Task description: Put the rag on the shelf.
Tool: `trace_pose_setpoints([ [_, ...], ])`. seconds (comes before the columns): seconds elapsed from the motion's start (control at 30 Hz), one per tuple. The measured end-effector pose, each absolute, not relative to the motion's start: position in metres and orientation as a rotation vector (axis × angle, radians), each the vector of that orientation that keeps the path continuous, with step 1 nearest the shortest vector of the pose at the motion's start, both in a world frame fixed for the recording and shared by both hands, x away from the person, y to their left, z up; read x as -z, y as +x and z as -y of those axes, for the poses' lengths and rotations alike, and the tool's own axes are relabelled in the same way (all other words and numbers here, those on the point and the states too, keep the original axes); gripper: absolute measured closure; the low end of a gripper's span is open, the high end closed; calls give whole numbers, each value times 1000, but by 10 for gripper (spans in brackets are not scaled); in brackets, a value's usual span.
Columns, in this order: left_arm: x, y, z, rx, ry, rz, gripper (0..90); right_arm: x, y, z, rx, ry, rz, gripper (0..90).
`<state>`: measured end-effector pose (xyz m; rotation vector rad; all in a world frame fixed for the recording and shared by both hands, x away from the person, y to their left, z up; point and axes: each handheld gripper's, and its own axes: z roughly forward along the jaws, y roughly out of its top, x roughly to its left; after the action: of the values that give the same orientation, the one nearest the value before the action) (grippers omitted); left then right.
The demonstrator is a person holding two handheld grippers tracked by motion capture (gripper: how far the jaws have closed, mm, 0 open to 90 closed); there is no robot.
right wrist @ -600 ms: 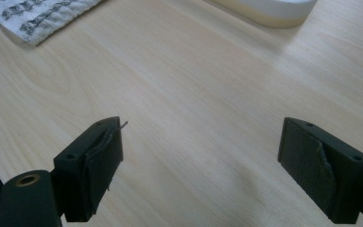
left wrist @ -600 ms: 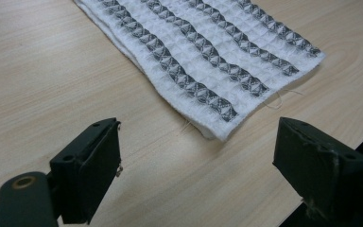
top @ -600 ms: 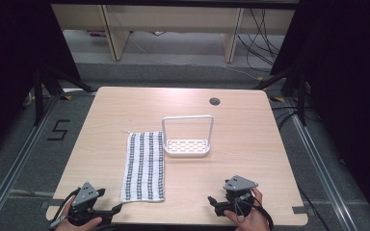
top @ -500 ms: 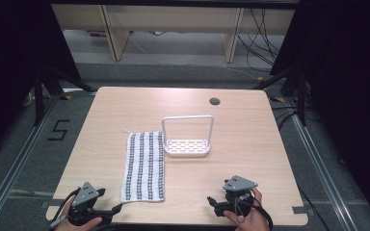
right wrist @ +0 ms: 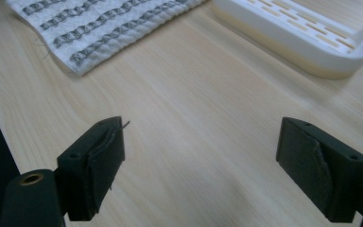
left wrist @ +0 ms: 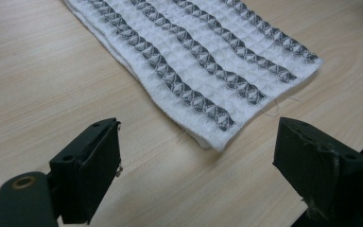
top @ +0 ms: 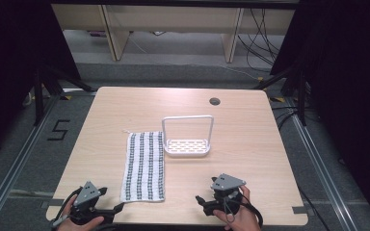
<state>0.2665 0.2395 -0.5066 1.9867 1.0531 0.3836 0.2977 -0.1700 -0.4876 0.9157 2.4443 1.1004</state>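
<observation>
Overall light: even and soft from above; the table (top: 125,106) is bright, its surroundings nearly black
Shadows: faint, short one under the towel (left wrist: 203,71) edge; soft one beside the white rack (right wrist: 302,33)
Glare: mild sheen on the wood at the left gripper view's top right
Focus: high view slightly soft; near jaws blurred in both gripper views
Distortion: little at the edges

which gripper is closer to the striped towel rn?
Left. The left gripper sits open just off the near left corner of the striped towel. The right gripper, also open, is farther off to the towel's right, near the table's front edge.
</observation>
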Motion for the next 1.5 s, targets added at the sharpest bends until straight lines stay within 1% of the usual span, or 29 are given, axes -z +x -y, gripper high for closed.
trace_pose_setpoints([
  [0.03, 506, 269, -237, -379, 2005, -1040, 150, 488, 299, 164, -1111, 893, -2462, 195],
  [0.1, 504, 271, -238, -393, 2035, -1014, 153, 489, 299, 161, -1106, 879, -2469, 197],
  [0.13, 505, 271, -234, -392, 1979, -1031, 158, 489, 299, 157, -1104, 874, -2474, 201],
  [0.17, 503, 273, -237, -385, 2034, -1004, 161, 489, 298, 153, -1113, 870, -2475, 206],
  [0.4, 505, 276, -228, -382, 2081, -970, 200, 490, 300, 125, -1125, 793, -2534, 251],
  [0.5, 505, 279, -226, -380, 2090, -978, 237, 491, 302, 111, -1133, 726, -2564, 273],
  [0.57, 507, 281, -226, -384, 2100, -952, 266, 492, 304, 103, -1121, 702, -2581, 282],
  [0.6, 506, 280, -225, -375, 2103, -973, 276, 492, 305, 100, -1121, 687, -2583, 289],
  [0.67, 507, 282, -225, -371, 2115, -961, 308, 493, 308, 92, -1122, 689, -2594, 317],
  [0.9, 507, 285, -216, -350, 2167, -950, 340, 497, 316, 76, -1127, 669, -2616, 351],
  [1.0, 507, 286, -212, -367, 2181, -938, 354, 498, 321, 70, -1119, 654, -2626, 368],
  [1.03, 506, 289, -213, -382, 2212, -902, 361, 499, 322, 68, -1137, 671, -2631, 375],
  [1.17, 506, 290, -210, -354, 2215, -904, 387, 500, 324, 59, -1118, 622, -2661, 394],
  [1.2, 506, 291, -210, -365, 2243, -880, 406, 501, 324, 55, -1117, 619, -2668, 409],
  [1.23, 507, 292, -209, -371, 2237, -872, 406, 501, 324, 55, -1117, 619, -2668, 409],
  [1.27, 508, 290, -207, -353, 2238, -899, 409, 502, 324, 53, -1122, 620, -2669, 416],
  [1.3, 507, 292, -208, -369, 2265, -868, 416, 503, 323, 51, -1098, 613, -2690, 435],
  [1.33, 509, 291, -207, -362, 2238, -903, 419, 505, 323, 49, -1092, 606, -2690, 453],
  [1.37, 509, 292, -207, -361, 2244, -902, 419, 505, 323, 49, -1092, 606, -2690, 453],
  [1.43, 510, 293, -208, -364, 2262, -885, 442, 507, 322, 46, -1088, 586, -2690, 473],
  [1.47, 510, 294, -208, -369, 2260, -886, 477, 509, 323, 44, -1075, 575, -2692, 506],
  [1.5, 509, 294, -209, -368, 2273, -877, 477, 509, 323, 44, -1075, 575, -2692, 506],
])
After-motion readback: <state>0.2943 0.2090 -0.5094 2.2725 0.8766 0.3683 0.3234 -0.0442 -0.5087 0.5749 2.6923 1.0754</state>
